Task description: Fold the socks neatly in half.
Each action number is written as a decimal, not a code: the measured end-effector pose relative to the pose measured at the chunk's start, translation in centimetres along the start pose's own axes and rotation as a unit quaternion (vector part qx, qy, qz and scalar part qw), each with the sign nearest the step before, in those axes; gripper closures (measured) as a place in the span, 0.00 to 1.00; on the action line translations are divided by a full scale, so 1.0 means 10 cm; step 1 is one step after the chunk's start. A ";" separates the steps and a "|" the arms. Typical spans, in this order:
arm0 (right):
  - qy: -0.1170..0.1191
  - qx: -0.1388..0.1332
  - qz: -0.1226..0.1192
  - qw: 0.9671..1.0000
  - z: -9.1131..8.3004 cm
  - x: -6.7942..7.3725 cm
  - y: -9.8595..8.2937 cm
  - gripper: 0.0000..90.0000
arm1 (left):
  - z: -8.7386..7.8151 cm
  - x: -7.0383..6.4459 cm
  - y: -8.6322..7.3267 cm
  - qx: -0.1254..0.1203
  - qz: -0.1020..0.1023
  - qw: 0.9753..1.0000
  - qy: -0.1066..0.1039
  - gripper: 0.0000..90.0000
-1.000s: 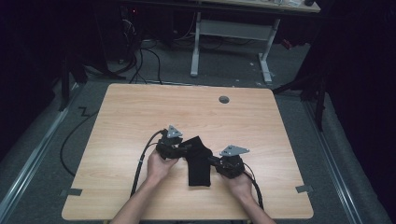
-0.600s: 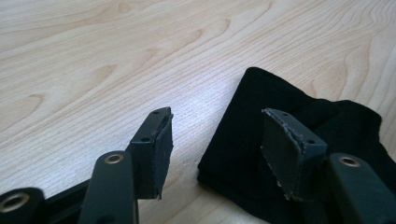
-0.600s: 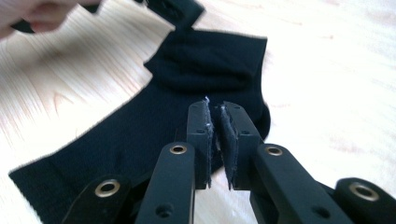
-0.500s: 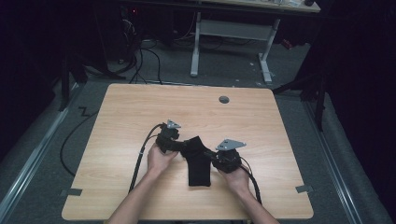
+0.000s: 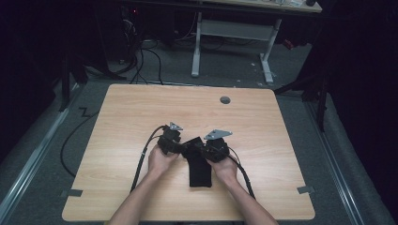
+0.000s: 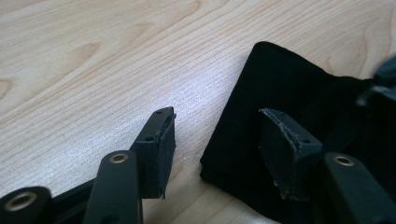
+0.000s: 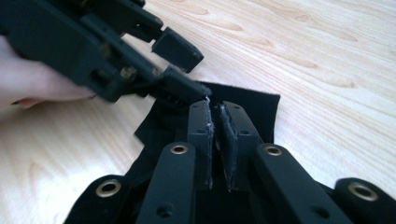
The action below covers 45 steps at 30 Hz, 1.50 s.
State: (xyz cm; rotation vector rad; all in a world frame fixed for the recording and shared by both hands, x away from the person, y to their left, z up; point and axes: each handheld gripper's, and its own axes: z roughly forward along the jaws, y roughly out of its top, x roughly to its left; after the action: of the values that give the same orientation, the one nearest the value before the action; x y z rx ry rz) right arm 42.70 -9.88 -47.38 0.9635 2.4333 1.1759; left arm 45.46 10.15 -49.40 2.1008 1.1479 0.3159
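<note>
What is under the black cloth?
The black cloth lies flat on the wooden table, with bare wood showing all around it. Whatever sits directly beneath or inside its folds is covered.

Wooden table [image 5: 141, 117], grey disc [image 5: 225, 100] near far edge. Black cloth [image 5: 199, 166] lies near front-centre. Left gripper [image 5: 180, 146] at cloth's top left corner, right gripper [image 5: 202, 149] at top right. Tape pieces [image 5: 71, 192] near front corners.

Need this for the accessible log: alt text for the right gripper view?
The right claw, jaws nearly shut, pinches a fold of black cloth lying on a light wooden table. Just beyond it the left claw, held in a hand, stands open, one jaw over the cloth's far edge.
</note>
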 end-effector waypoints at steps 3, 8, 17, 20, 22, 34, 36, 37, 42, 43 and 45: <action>-0.005 0.008 0.005 1.000 0.08 -0.02 0.02 0.92 | 0.00 -0.02 0.00 0.000 0.007 1.000 0.005 0.51; -0.004 0.024 0.011 1.000 0.18 -0.05 0.00 0.91 | 0.01 -0.02 0.00 -0.001 0.010 1.000 0.005 0.51; 0.014 0.038 -0.018 0.999 0.12 0.06 -0.11 0.91 | 0.02 -0.04 0.00 0.002 0.008 1.000 0.016 0.49; 0.018 0.037 -0.026 0.999 0.08 0.10 -0.14 0.89 | 0.02 -0.05 0.01 0.003 0.009 1.000 0.017 0.49; 0.020 0.038 -0.030 0.999 0.05 0.12 -0.17 0.88 | 0.02 -0.05 0.01 0.006 0.010 1.000 0.015 0.50; 0.020 0.043 -0.032 0.998 0.08 0.12 -0.21 0.88 | 0.01 -0.01 0.05 0.019 0.001 0.999 -0.032 0.72; 0.023 0.043 -0.029 0.998 0.08 0.10 -0.21 0.88 | 0.01 -0.01 0.05 0.020 0.001 0.999 -0.036 0.73; 0.022 0.043 -0.029 0.998 0.08 0.10 -0.21 0.88 | 0.01 -0.01 0.05 0.020 -0.002 0.999 -0.040 0.74; 0.020 0.042 -0.032 0.998 0.08 0.11 -0.22 0.88 | 0.01 0.01 0.05 0.019 -0.011 0.998 -0.053 0.79; 0.020 0.041 -0.033 0.998 0.08 0.11 -0.22 0.88 | 0.01 0.01 0.04 0.018 -0.008 0.998 -0.053 0.80; 0.020 0.040 -0.033 0.998 0.08 0.11 -0.22 0.88 | 0.00 0.00 0.04 0.014 -0.007 0.999 -0.051 0.82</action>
State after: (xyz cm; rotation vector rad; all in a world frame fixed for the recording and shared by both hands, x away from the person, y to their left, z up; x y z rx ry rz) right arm 41.31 -9.65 -49.54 0.8839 2.5405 1.0930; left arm 45.70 9.99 -49.10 2.1081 1.1121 0.1856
